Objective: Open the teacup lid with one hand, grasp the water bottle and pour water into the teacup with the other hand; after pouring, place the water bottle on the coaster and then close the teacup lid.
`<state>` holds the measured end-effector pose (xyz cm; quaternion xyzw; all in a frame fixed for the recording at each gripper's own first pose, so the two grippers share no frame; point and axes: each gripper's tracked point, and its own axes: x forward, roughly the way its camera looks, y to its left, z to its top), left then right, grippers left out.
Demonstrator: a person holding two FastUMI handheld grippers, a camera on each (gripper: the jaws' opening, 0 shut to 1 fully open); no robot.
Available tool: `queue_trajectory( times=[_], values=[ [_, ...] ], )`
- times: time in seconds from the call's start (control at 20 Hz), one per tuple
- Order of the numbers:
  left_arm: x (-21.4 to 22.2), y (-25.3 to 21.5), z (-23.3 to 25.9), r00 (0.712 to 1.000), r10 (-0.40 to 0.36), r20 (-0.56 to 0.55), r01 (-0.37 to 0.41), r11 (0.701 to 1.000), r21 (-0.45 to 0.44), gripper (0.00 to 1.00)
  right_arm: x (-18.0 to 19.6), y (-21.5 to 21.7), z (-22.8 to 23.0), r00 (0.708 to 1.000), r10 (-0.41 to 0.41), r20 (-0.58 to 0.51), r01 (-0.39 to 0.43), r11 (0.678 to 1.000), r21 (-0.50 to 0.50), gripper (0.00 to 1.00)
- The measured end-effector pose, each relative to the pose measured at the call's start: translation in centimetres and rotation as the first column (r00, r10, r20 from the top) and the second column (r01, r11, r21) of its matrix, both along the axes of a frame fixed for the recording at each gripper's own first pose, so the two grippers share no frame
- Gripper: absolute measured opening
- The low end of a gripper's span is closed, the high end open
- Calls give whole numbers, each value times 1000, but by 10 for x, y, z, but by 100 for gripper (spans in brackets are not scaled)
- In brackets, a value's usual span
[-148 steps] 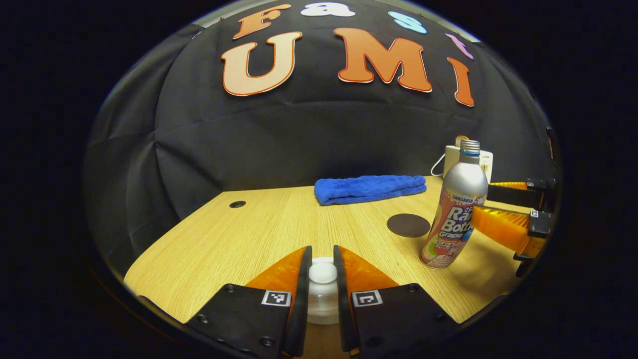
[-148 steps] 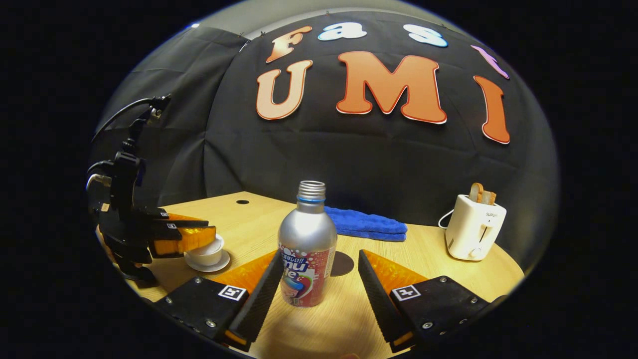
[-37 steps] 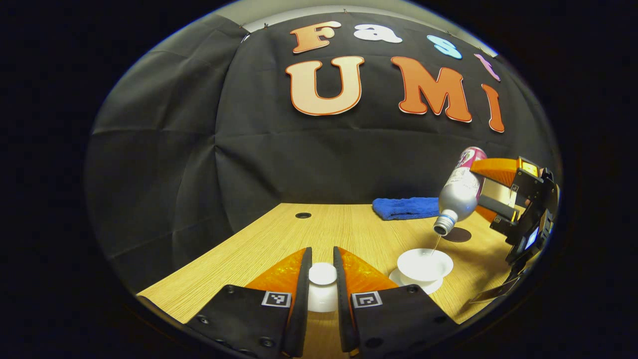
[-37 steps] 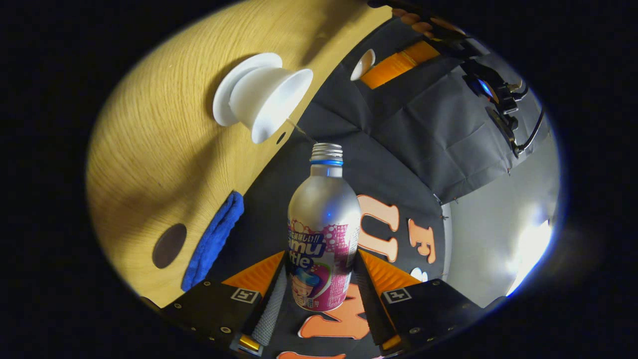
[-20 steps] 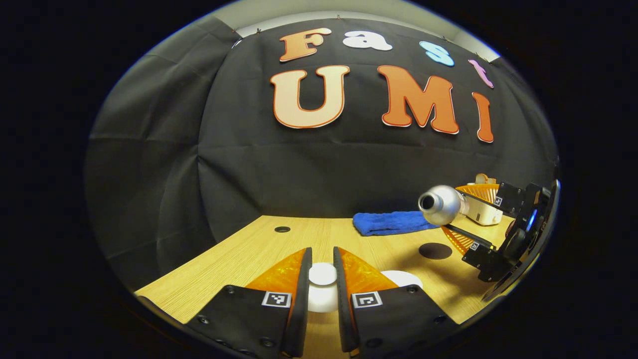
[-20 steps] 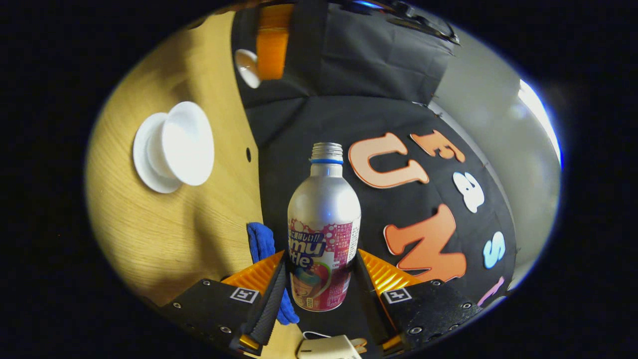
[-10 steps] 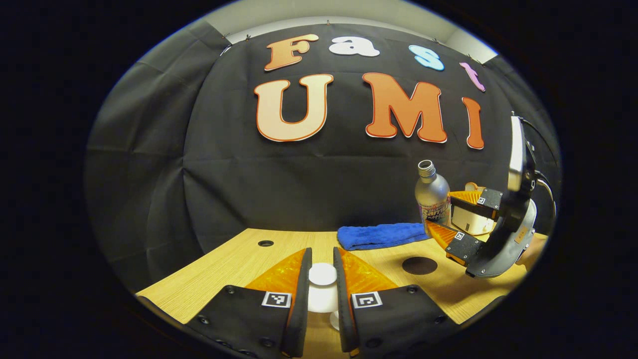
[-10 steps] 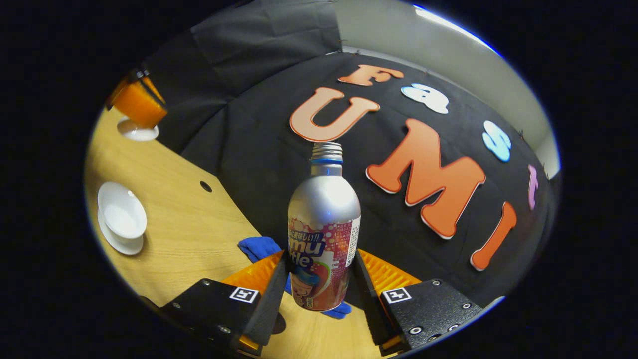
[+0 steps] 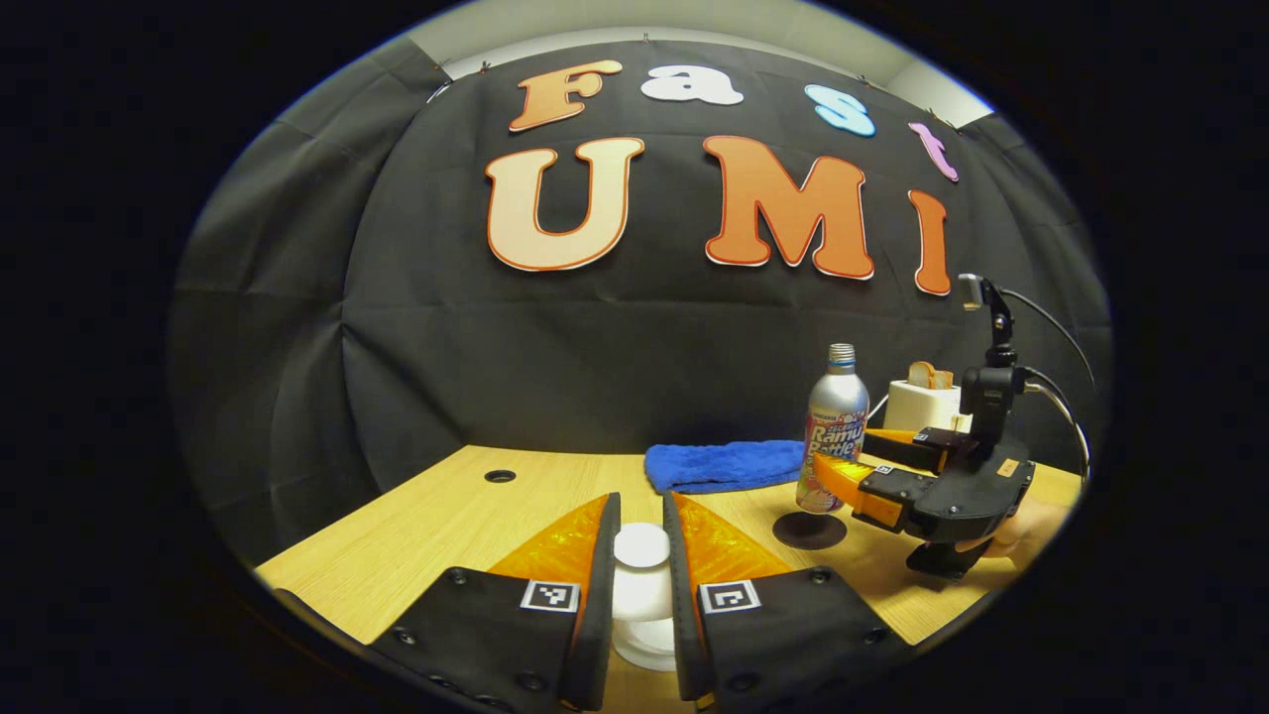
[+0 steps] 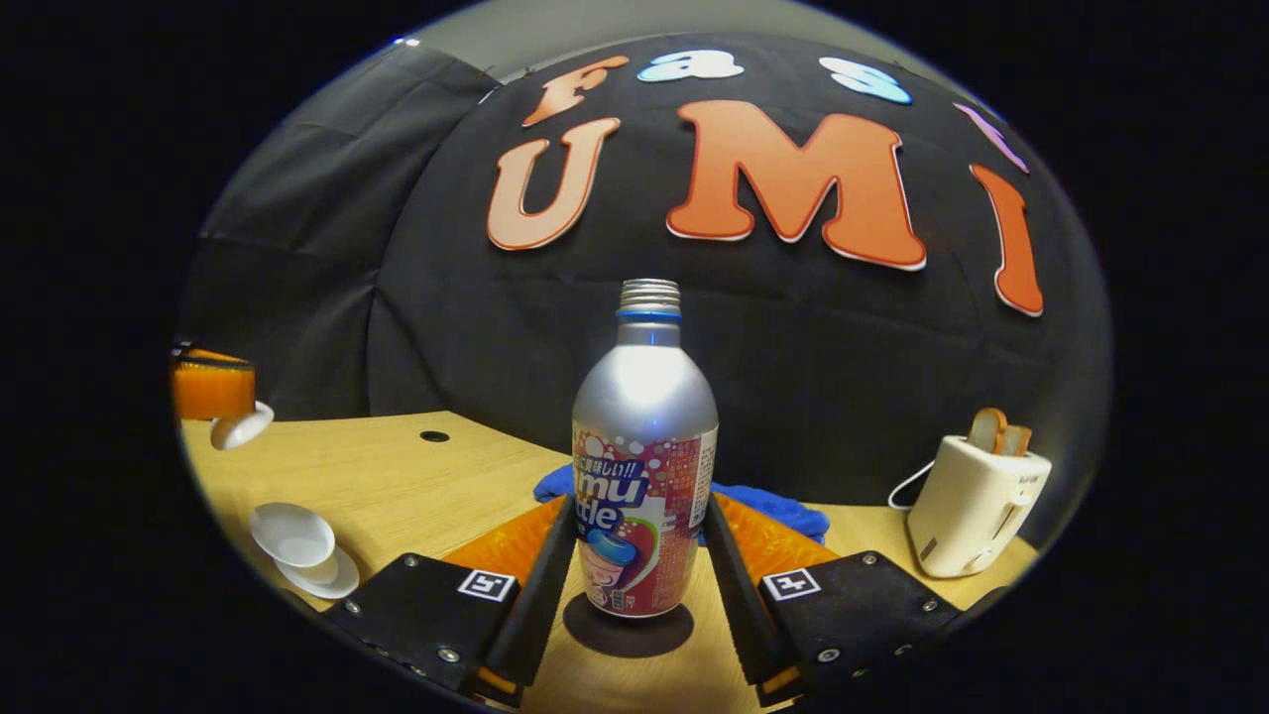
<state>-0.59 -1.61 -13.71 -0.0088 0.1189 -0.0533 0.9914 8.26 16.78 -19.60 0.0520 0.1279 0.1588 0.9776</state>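
Note:
My left gripper [image 9: 641, 501] is shut on the knob of the white teacup lid [image 9: 641, 570] and holds it above the table; a white rim shows just beneath it. In the right gripper view this lid [image 10: 238, 426] hangs at the far left, with the open white teacup [image 10: 290, 536] on its saucer lower down. My right gripper [image 10: 639, 506] is shut on the silver water bottle [image 10: 644, 446], which is upright and uncapped. Its base is at the dark round coaster [image 10: 628, 630]; I cannot tell if it rests there. The left gripper view shows the bottle [image 9: 836, 421] over the coaster [image 9: 808, 531].
A folded blue towel [image 9: 724, 466] lies at the back of the wooden table [image 9: 446, 526]. A white toaster [image 10: 977, 506] with bread in it stands at the back right. A small round hole [image 9: 500, 476] sits in the tabletop at the back left.
The right gripper turned the bottle from tilted back to upright and lowered it onto the coaster's spot. The left gripper kept hold of the lid and drifted over the cup.

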Motion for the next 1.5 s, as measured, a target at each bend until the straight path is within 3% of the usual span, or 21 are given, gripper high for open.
queue_trajectory(
  times=[0.5,0.8,0.9,1.15,1.25,1.5],
  values=[
    [2,-12,-24,998,-11,-64,9,1000,-30,30,8,1,-27,992,-13,-124,23,997,76,76],
    [-1,-20,-39,994,-31,-109,28,999,-30,34,0,4,-32,989,7,-146,-2,999,36,76],
    [-3,-23,-45,991,-32,-129,28,999,-33,27,-4,4,-34,988,18,-152,-16,1000,15,77],
    [0,-23,-58,986,-21,-165,15,999,-36,30,-21,5,-42,972,57,-226,-55,998,14,80],
    [1,-23,-64,984,-18,-176,12,999,-32,27,-29,4,-37,970,76,-229,-77,997,5,84],
    [-4,-26,-77,978,-16,-206,13,1000,-16,34,-48,-2,2,984,100,-148,-101,995,2,91]
  ],
)
